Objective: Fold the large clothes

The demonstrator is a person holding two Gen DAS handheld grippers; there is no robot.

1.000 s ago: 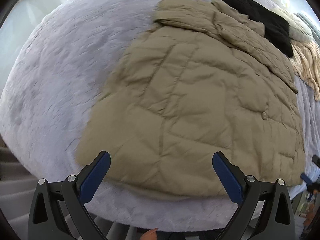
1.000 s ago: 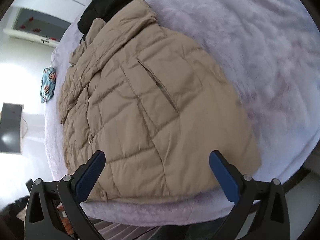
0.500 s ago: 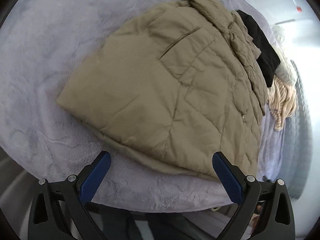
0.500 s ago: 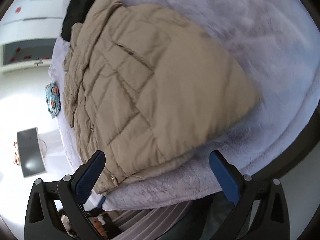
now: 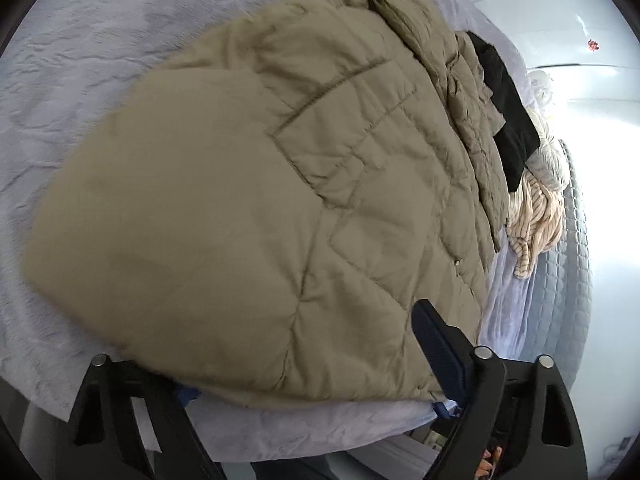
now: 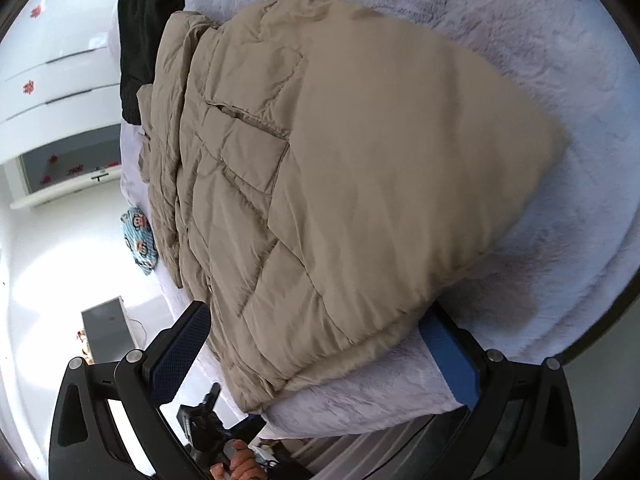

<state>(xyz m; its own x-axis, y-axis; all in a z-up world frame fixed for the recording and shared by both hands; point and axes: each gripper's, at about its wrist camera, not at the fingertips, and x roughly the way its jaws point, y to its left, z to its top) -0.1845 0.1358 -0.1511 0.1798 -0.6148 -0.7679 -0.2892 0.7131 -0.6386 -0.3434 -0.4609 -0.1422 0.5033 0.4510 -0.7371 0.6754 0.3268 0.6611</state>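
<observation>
The left gripper [image 5: 308, 356] had its jaws astride the near hem of the khaki quilted puffer jacket [image 5: 280, 184]; they had just been closing, with the hem between them, one finger tucked under the fabric and the other lying over it, though no firm pinch could be seen yet. The right gripper [image 6: 316, 344] straddled the hem in the same way, spread wide, one blue pad [image 6: 180, 344] free in the air beside the jacket's edge and the other down on the lilac fleece blanket [image 6: 560, 260], part hidden under the hem, so nothing was clamped there. Beyond both sets of fingers the jacket lay flat on the bed, pocket flaps up, its collar at the far end. Past the collar a black garment [image 5: 508, 112] rested against the jacket, with a striped beige knit [image 5: 532, 220] farther off. To do the grasp well, each lower finger probably needed to slide fully beneath all layers of the hem before closing, so that the slippery padded shell would not squirt out. Both pinches should land near the two hem corners, letting the edge lift evenly toward the collar.
</observation>
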